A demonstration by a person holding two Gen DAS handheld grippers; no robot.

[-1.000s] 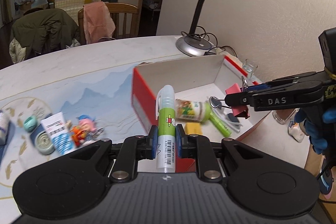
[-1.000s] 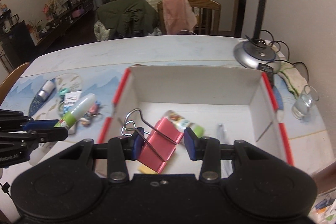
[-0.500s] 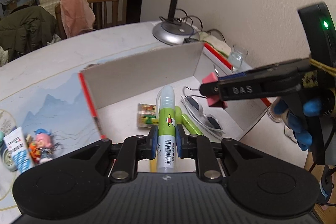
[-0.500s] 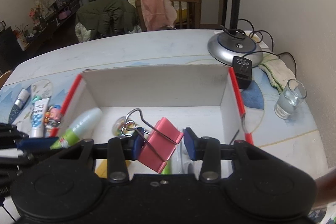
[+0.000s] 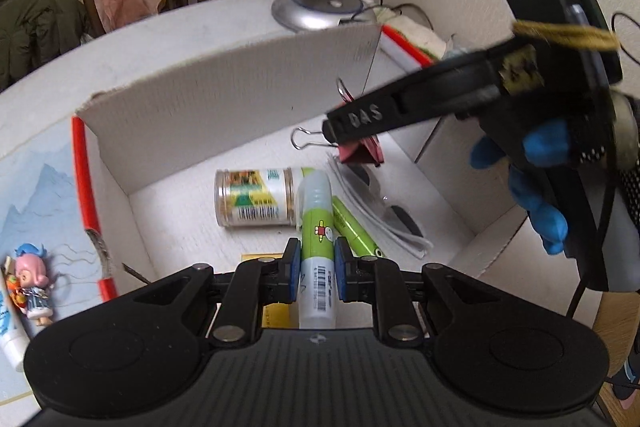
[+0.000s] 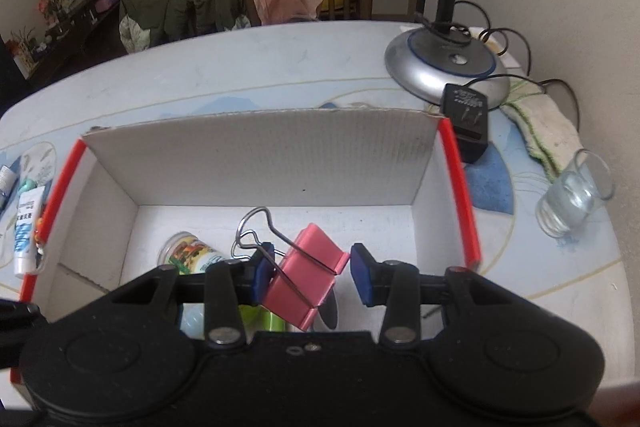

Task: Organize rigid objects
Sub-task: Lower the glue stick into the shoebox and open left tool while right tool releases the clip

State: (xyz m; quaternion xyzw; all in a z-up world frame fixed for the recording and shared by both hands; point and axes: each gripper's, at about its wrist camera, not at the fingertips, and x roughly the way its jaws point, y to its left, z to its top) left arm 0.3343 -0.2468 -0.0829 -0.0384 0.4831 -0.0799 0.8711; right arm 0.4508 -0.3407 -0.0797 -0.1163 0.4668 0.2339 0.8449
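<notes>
White corrugated cardboard box [image 6: 256,151], one, with red edges, standing on the pale table [image 6: 240,67]. We count inside it: one clear cylindrical jar [image 5: 256,197] lying on its side, one green pen [image 5: 354,227], one pair of dark glasses [image 5: 384,211], one yellow flat item, partly hidden.

One glue stick [image 5: 316,227], green and white, is clamped between the pads of our left gripper [image 5: 316,267] and held over the box floor. One pink binder clip [image 6: 306,287], with two wire handles, sits in our right gripper [image 6: 306,277], also over the box; the left pad touches it, and whether the right pad touches we cannot tell.

Outside the box to the left: one small figurine [image 5: 34,283] and one white tube [image 6: 26,231]. To the right: one lamp base [image 6: 446,67], one black adapter [image 6: 466,123], one glass tumbler [image 6: 574,193], one folded cloth [image 6: 548,123].
</notes>
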